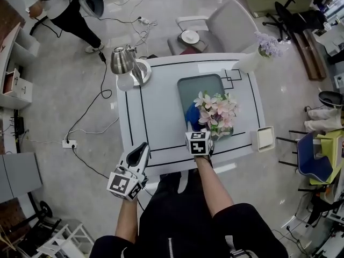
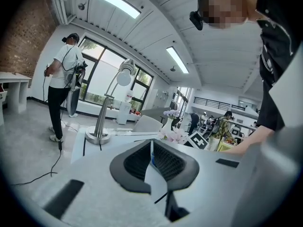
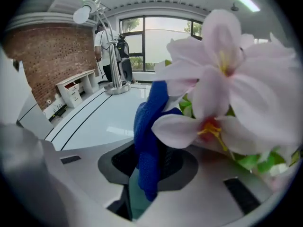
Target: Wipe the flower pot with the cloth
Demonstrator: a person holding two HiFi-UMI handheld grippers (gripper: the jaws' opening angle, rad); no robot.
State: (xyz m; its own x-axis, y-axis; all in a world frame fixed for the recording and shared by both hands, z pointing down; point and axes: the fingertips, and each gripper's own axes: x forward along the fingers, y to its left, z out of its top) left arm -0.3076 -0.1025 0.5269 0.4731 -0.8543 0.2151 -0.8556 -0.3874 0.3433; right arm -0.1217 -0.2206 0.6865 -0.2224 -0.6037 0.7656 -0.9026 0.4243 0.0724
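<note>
A pot of pink and white flowers (image 1: 217, 113) stands on the white table (image 1: 161, 112), at the near right corner of a grey-green mat (image 1: 200, 87). The pot itself is hidden under the blooms. My right gripper (image 1: 194, 129) is shut on a blue cloth (image 1: 192, 115) and holds it against the left side of the flowers. In the right gripper view the blue cloth (image 3: 149, 141) hangs between the jaws, with petals (image 3: 222, 93) close in front. My left gripper (image 1: 141, 153) is shut on nothing, at the table's near left edge, away from the pot.
A silver desk lamp (image 1: 127, 63) stands at the table's far left corner. A white vase with purple flowers (image 1: 258, 55) is at the far right, a small white tray (image 1: 265, 138) at the right edge. A grey armchair (image 1: 220, 28) stands behind. A person (image 1: 59, 7) stands at far left.
</note>
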